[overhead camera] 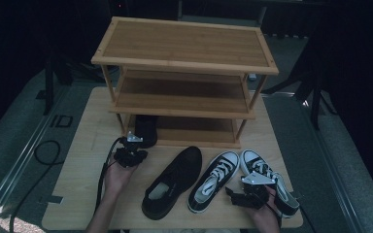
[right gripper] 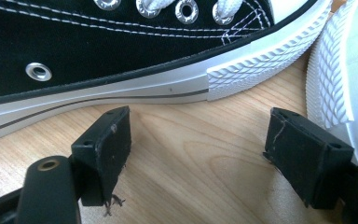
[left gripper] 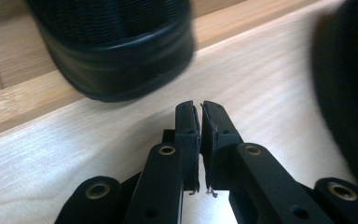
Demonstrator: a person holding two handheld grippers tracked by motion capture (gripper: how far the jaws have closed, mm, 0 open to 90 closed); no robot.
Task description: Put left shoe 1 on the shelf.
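Left tool (left gripper: 199,109) jaws nearly together, empty, black shoe (left gripper: 116,46) just ahead, right tool (right gripper: 198,154) jaws apart beside sneaker (right gripper: 98,56), over tabletop (right gripper: 191,154).

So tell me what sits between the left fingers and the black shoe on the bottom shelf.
Nothing: in the left gripper view only bare table separates the left fingers, nearly together and empty, from the black shoe on the rack's bottom shelf.

Black slip-on shoe (overhead camera: 172,182); black-white laced sneakers (overhead camera: 214,180); light wood rack (overhead camera: 184,48).
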